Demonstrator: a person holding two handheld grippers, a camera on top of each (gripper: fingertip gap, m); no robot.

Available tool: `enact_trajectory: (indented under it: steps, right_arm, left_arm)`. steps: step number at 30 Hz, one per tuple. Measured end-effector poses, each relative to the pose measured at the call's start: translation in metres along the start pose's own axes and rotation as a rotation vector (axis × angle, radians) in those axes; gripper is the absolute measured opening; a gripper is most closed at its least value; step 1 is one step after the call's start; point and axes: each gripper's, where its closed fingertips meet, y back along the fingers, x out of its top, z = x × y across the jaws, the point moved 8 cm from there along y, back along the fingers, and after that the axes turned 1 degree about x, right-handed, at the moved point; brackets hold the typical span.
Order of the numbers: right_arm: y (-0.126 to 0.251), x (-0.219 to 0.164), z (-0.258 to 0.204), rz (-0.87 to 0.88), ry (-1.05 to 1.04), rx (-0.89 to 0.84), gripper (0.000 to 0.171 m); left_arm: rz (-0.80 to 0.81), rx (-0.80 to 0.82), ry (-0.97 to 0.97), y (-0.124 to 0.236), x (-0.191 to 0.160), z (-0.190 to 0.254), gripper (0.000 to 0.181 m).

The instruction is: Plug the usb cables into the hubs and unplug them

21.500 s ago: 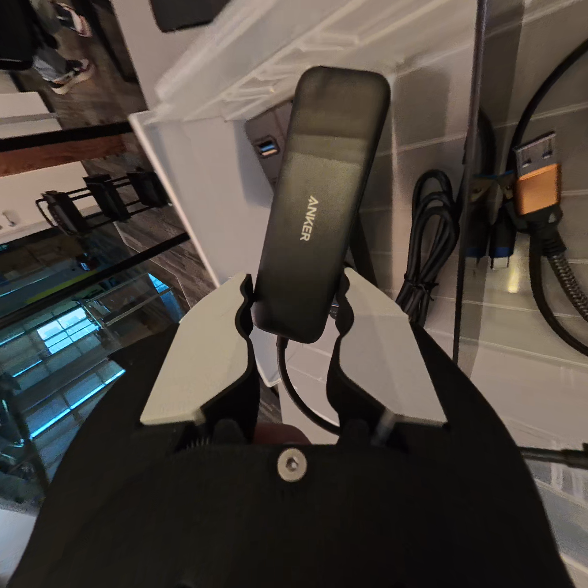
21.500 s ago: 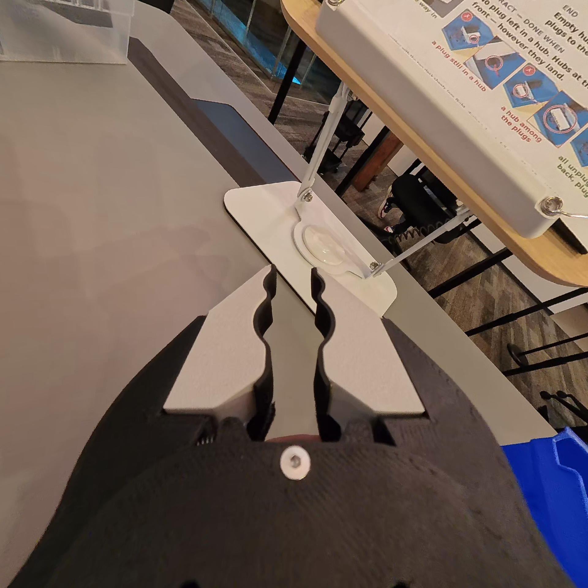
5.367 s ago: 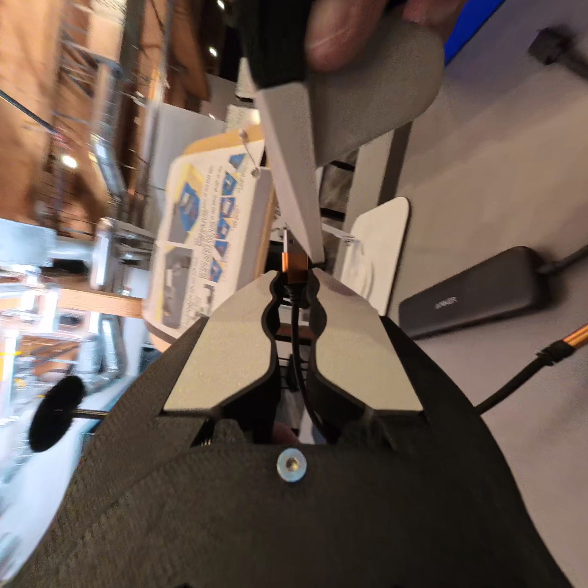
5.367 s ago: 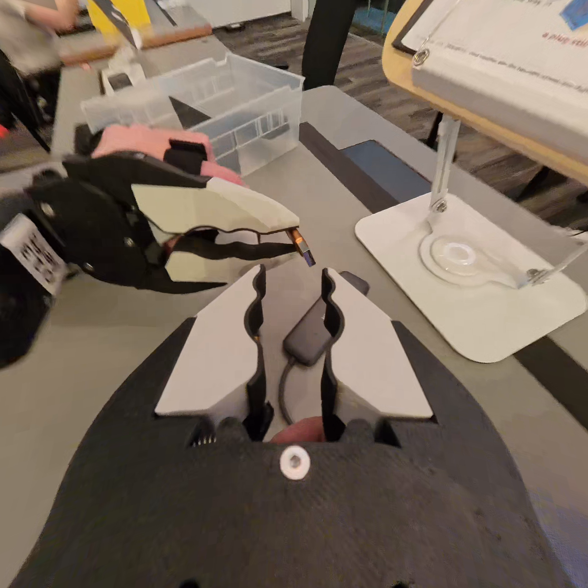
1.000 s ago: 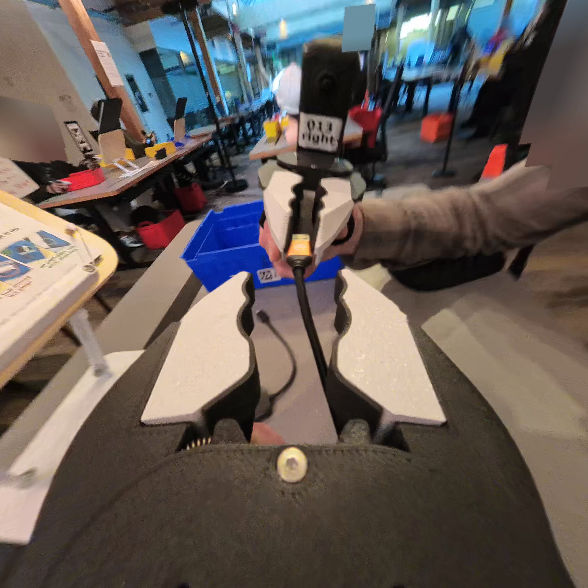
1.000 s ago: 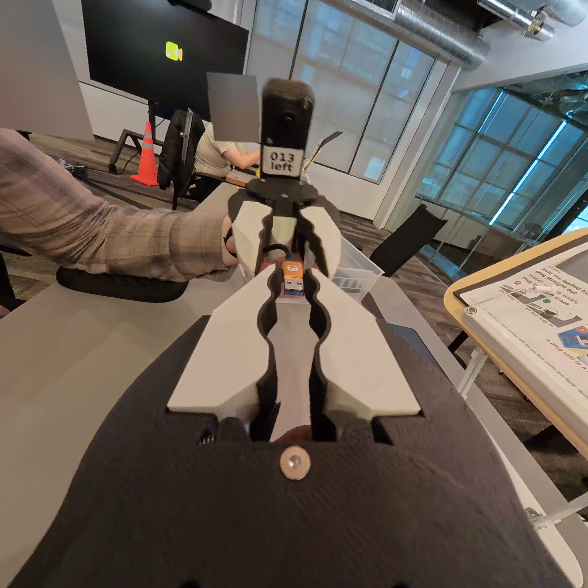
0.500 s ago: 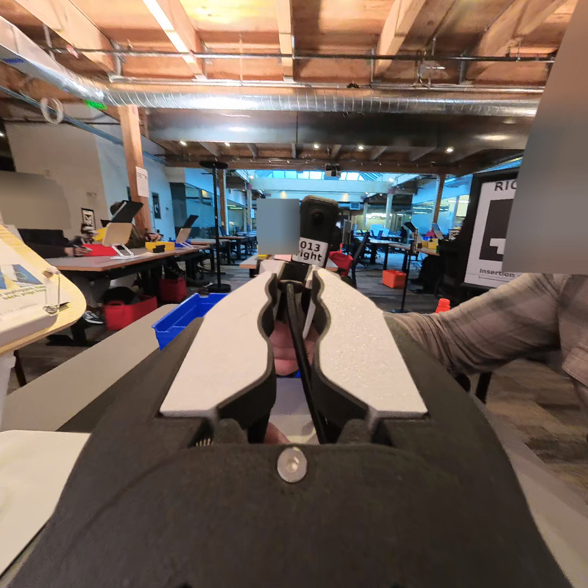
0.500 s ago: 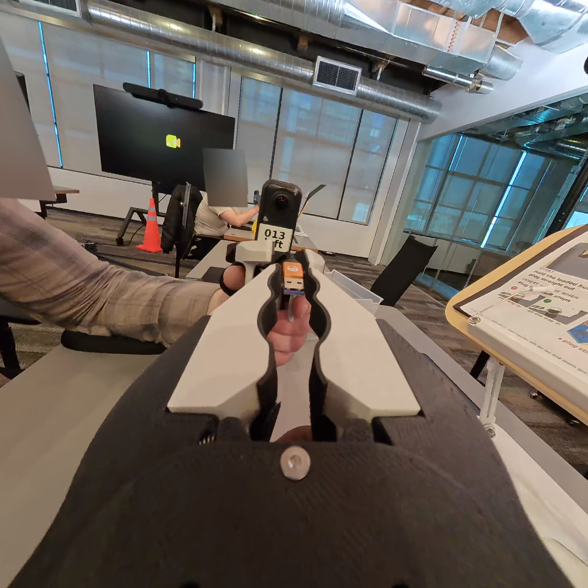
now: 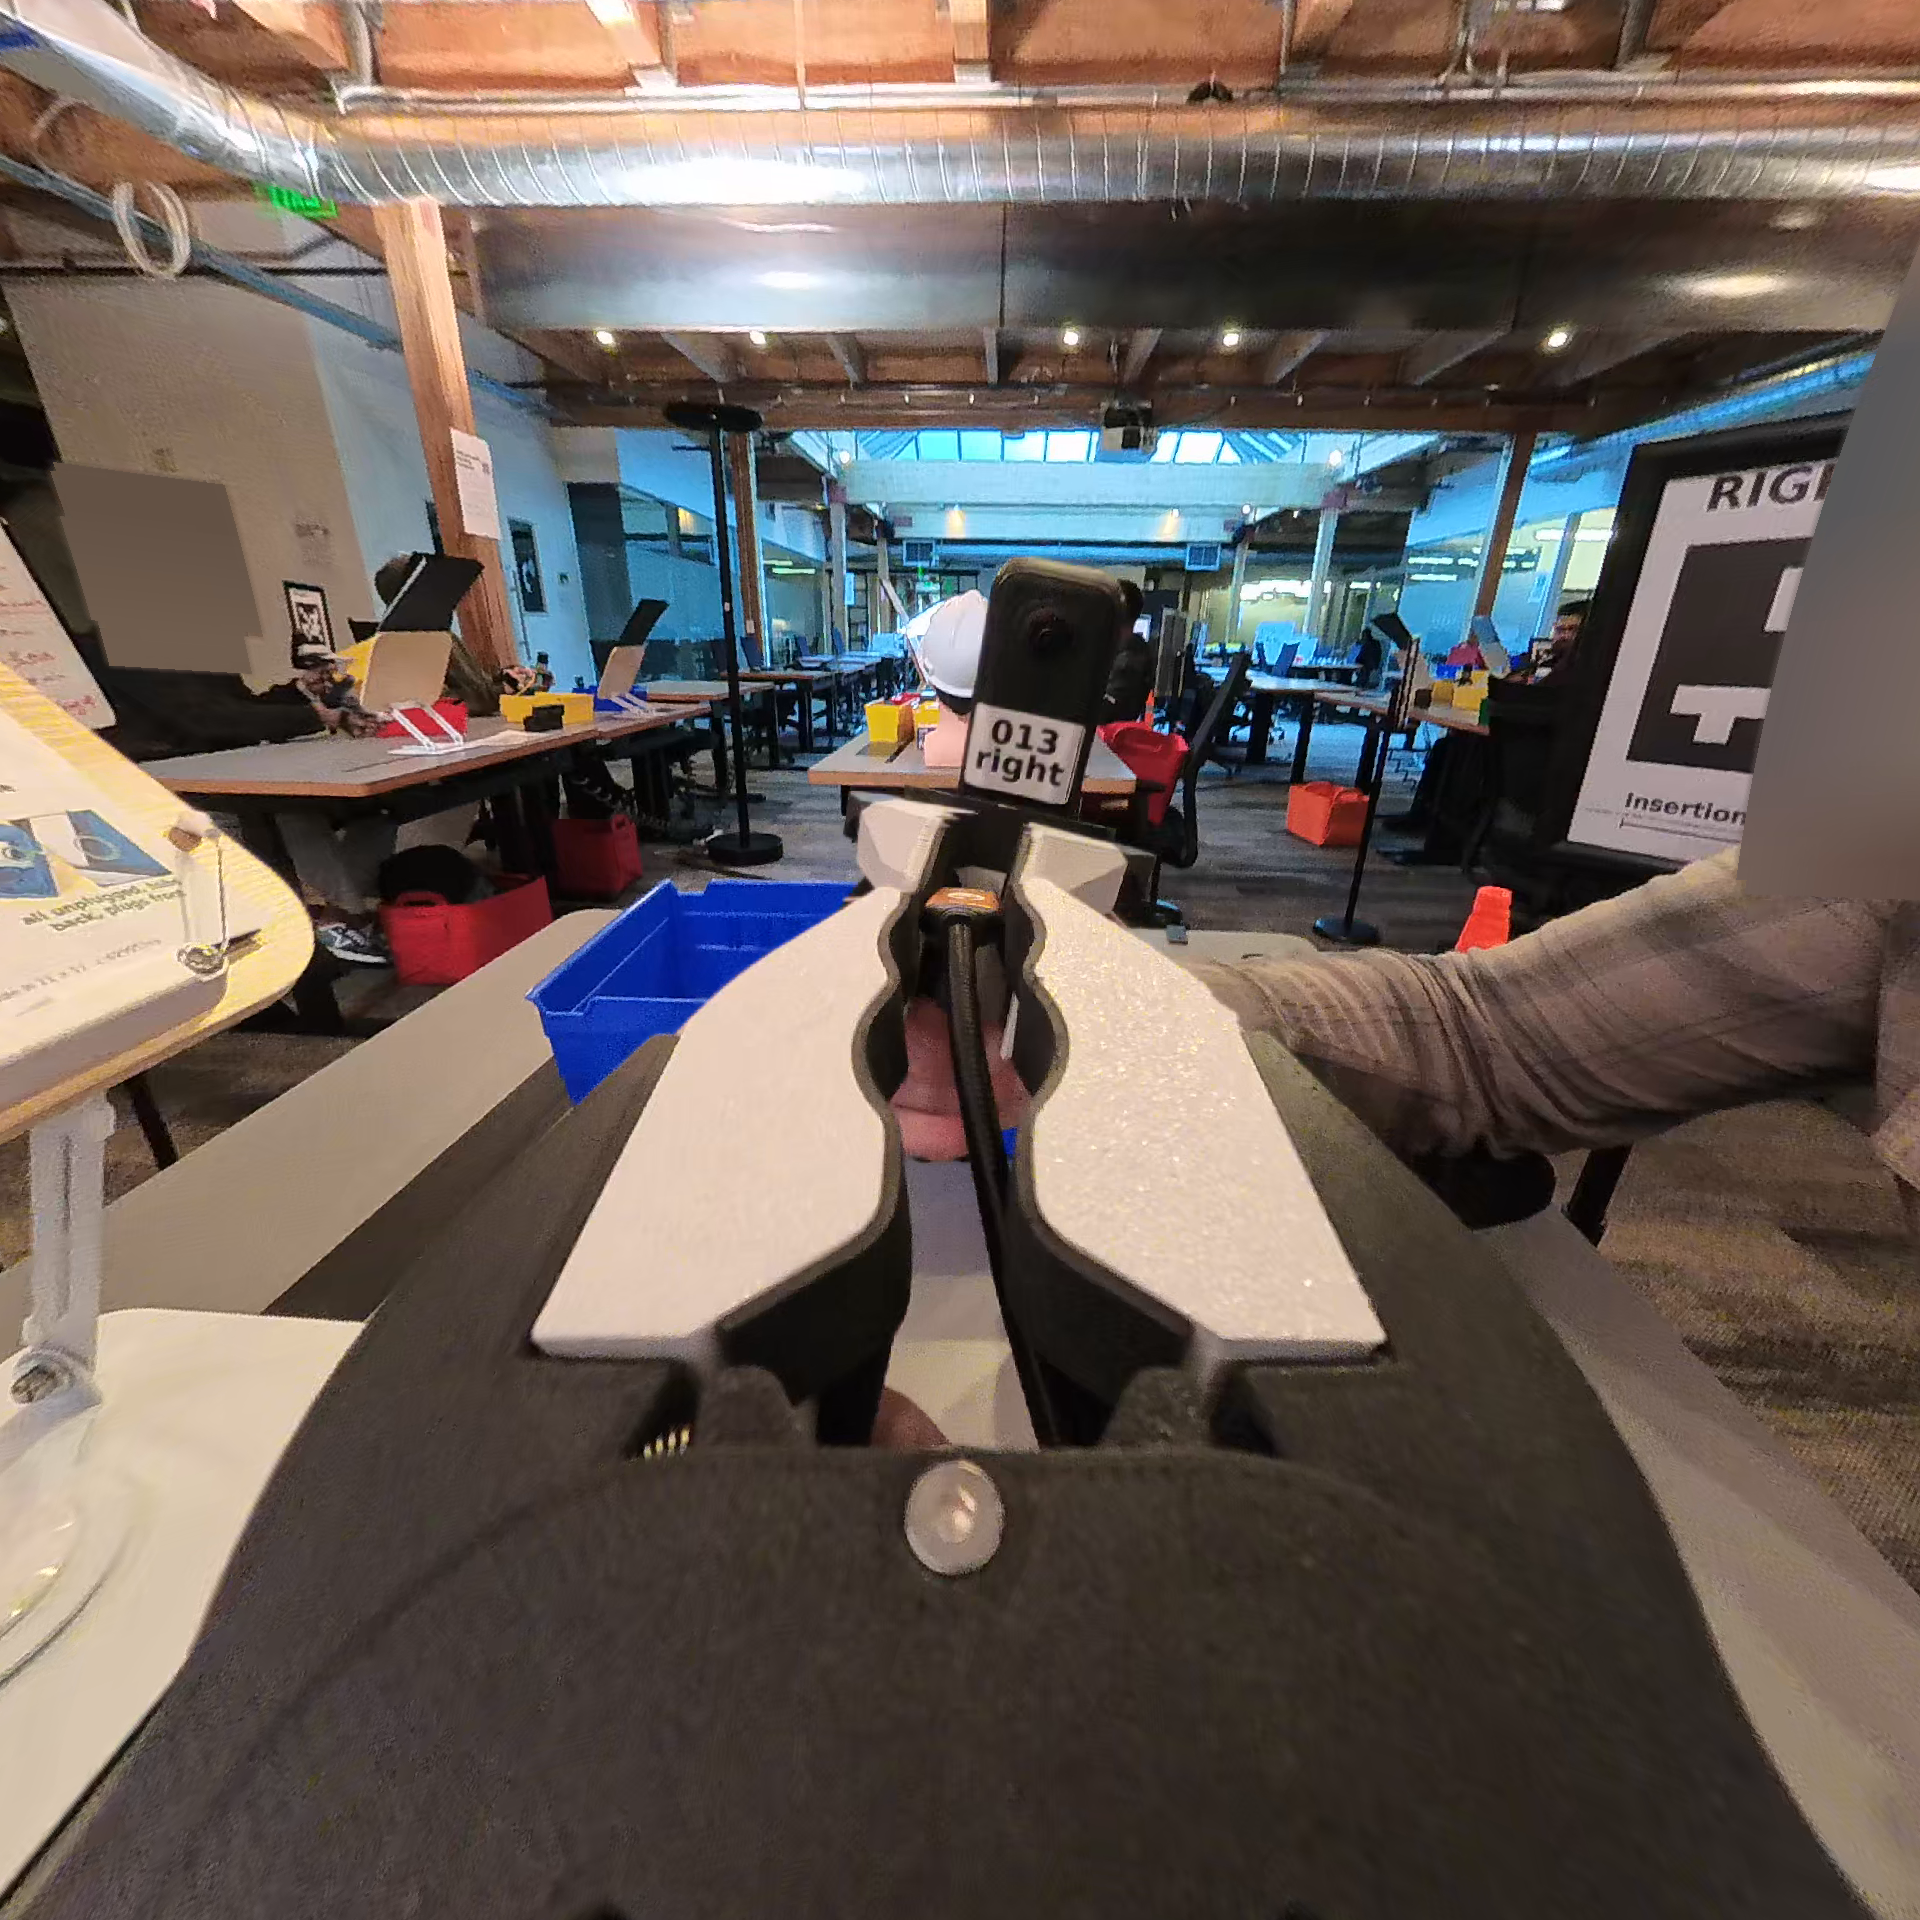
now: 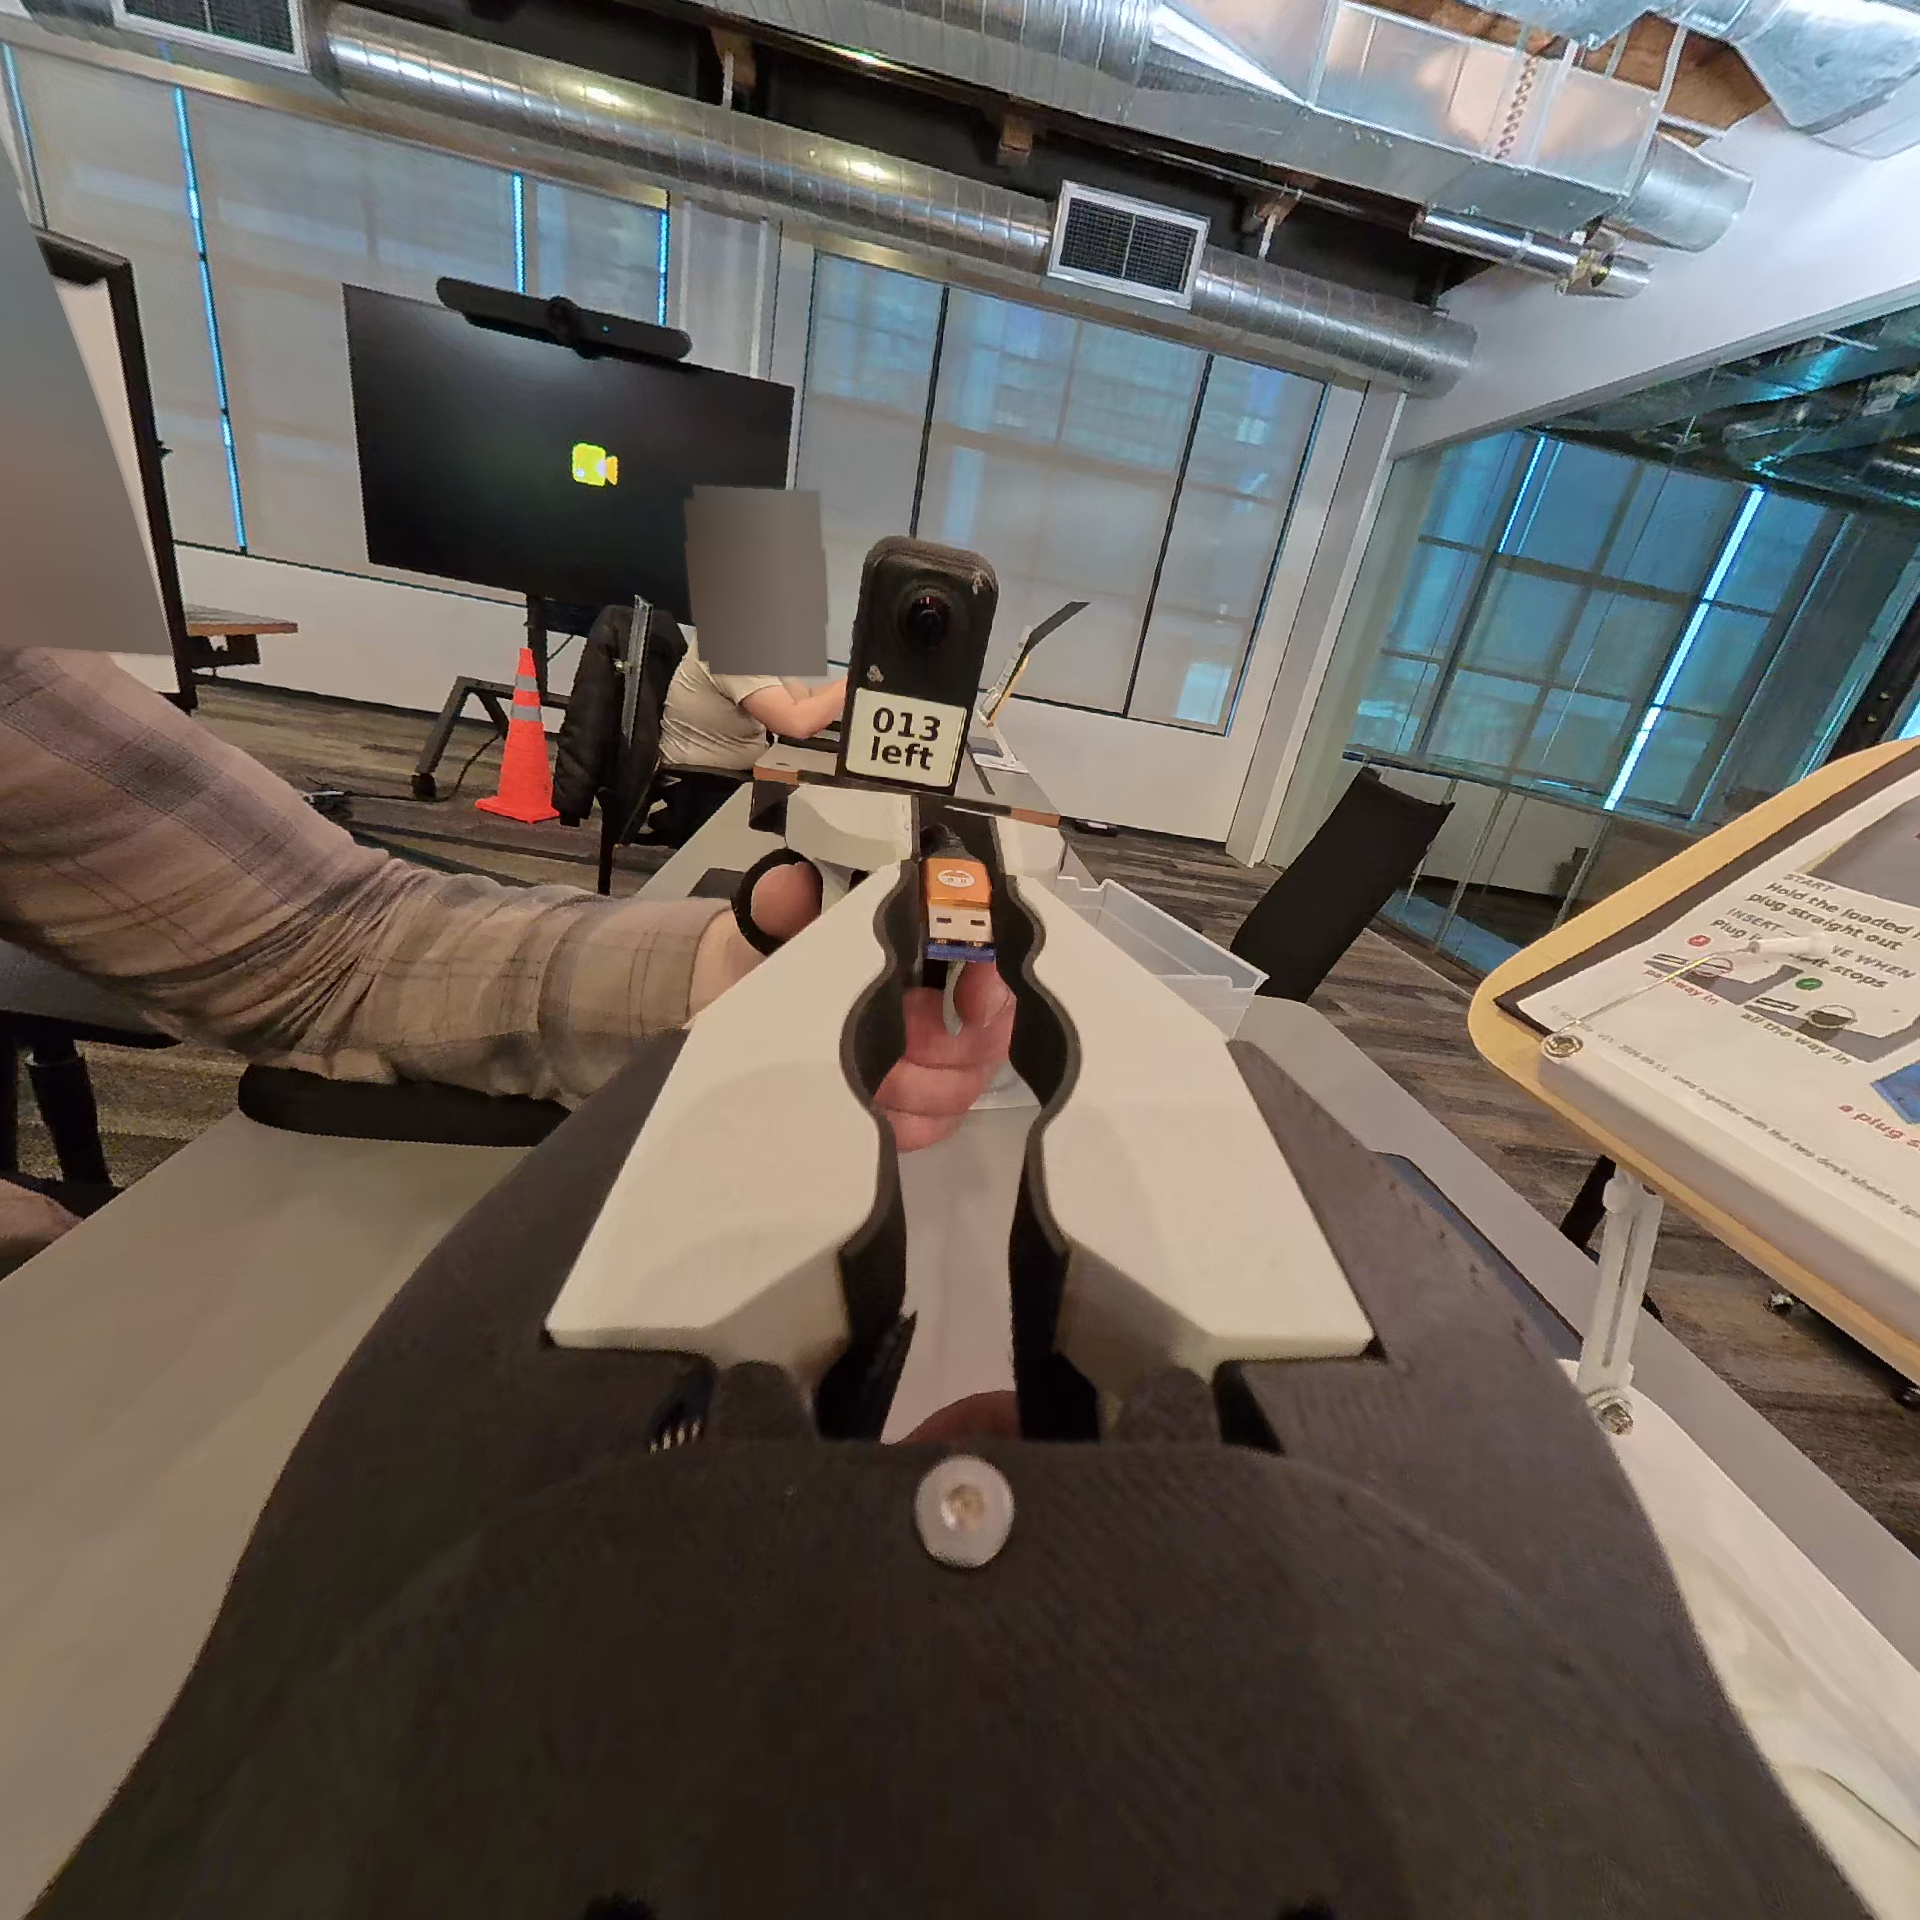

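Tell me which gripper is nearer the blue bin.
Right. The right gripper sits just beside the blue bin, about level with it. The left gripper is back from the bin and meets the right one at the orange USB plug.

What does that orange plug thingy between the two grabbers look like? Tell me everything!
The USB plug has a shiny orange collar, a flat silver metal end and a blue strip inside its opening. It is up in the air, above the table, not in any hub. Its black cable runs back between the fingers of the left gripper, which pinch it just behind the collar. The right gripper has a fingertip on each side of the metal end; whether it squeezes is unclear.
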Motion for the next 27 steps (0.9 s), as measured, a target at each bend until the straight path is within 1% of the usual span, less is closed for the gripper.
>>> enact_trajectory:
  steps: [5,17,21,23,25,27]
  right_arm:
    - [0.000,0.000,0.000,-0.014,0.007,0.006,0.012]
    - [0.001,-0.002,0.003,-0.008,-0.012,-0.007,0.013]
    - [0.005,-0.001,0.007,-0.001,-0.027,-0.013,0.025]
    - [0.007,-0.001,0.009,-0.006,-0.039,-0.009,0.025]
    - [0.008,-0.002,0.011,-0.026,-0.043,-0.015,0.027]
    - [0.007,-0.007,0.014,-0.072,-0.025,-0.036,0.032]
  left_arm:
    - [-0.040,-0.002,-0.002,0.000,0.001,0.000,0.015]
    - [-0.043,0.022,0.000,0.001,0.001,-0.002,0.015]
    - [-0.025,0.056,-0.013,0.009,0.009,-0.007,0.015]
    - [-0.031,0.077,-0.029,0.014,0.013,-0.010,0.015]
    - [-0.044,0.104,-0.058,0.020,0.017,-0.013,0.015]
    - [-0.068,0.129,-0.080,0.025,0.020,-0.016,0.015]
